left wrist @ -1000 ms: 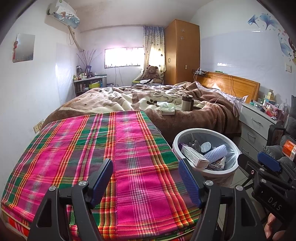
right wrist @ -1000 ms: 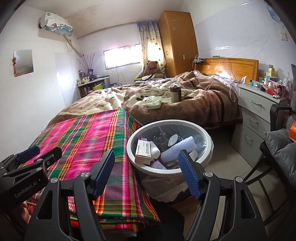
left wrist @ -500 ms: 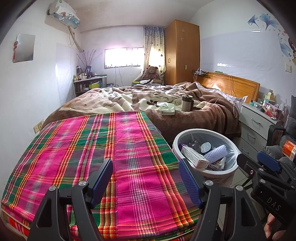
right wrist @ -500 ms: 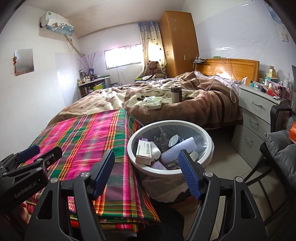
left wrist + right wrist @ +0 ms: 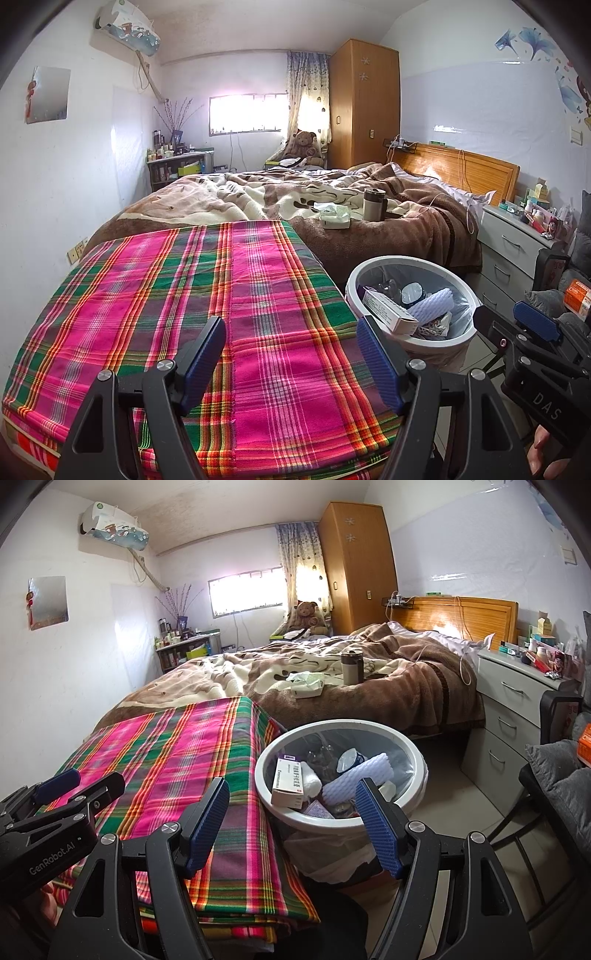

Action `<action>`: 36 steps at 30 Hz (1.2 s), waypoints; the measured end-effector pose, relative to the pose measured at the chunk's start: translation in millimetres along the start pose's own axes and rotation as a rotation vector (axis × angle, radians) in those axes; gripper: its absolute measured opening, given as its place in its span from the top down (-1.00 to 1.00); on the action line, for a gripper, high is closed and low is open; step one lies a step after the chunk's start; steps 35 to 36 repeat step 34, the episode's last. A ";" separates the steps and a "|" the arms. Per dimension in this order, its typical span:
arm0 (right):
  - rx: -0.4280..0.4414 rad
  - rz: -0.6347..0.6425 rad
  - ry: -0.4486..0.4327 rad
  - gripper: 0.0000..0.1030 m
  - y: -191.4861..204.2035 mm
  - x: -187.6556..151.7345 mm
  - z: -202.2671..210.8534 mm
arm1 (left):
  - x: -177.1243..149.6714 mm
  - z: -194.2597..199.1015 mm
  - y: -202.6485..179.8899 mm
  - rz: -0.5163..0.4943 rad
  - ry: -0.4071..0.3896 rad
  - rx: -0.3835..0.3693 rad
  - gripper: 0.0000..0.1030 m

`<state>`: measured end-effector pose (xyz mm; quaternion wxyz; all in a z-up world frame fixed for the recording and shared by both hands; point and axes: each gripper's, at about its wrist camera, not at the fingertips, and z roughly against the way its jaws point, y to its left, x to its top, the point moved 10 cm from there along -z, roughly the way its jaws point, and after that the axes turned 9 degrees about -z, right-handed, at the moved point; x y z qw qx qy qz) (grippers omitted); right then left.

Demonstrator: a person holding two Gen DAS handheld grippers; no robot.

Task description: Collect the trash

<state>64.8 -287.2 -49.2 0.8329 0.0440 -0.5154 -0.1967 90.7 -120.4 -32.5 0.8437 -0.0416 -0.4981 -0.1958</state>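
Both hand-held grippers, left (image 5: 290,360) & right (image 5: 291,827), gape wide w/ nothing held. Trash bin (image 5: 415,755) sits on floor just off plaid desk's (image 5: 184,295) right edge, full: carton (image 5: 288,784), foam wrap (image 5: 356,775). Light, crushable stuff; pinch carton across its flat sides.

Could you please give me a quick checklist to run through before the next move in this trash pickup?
1. Left claw open and holding nothing: ok.
2. Right claw open and holding nothing: ok.
3. Trash bin upright beside the plaid cloth, liner in place: ok.
4. Room left in the bin: ok, though the white box and foam roll already stand near the rim.
5. Plaid cloth free of trash: ok, nothing lies on it.
6. Next target chosen: cannot tell; the crumpled tissue pack and the tumbler on the brown blanket may not be trash.
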 end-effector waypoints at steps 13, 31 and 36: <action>0.001 0.001 0.001 -0.40 0.3 0.2 -0.7 | 0.0 0.0 -0.1 -0.001 0.000 -0.001 -0.42; 0.001 0.002 0.001 -0.40 0.9 0.3 -0.6 | -2.4 0.5 -0.4 -0.001 0.001 -0.007 -0.42; 0.000 0.002 0.001 -0.40 0.9 0.4 -0.7 | -3.0 0.1 -0.6 -0.002 0.003 -0.005 -0.42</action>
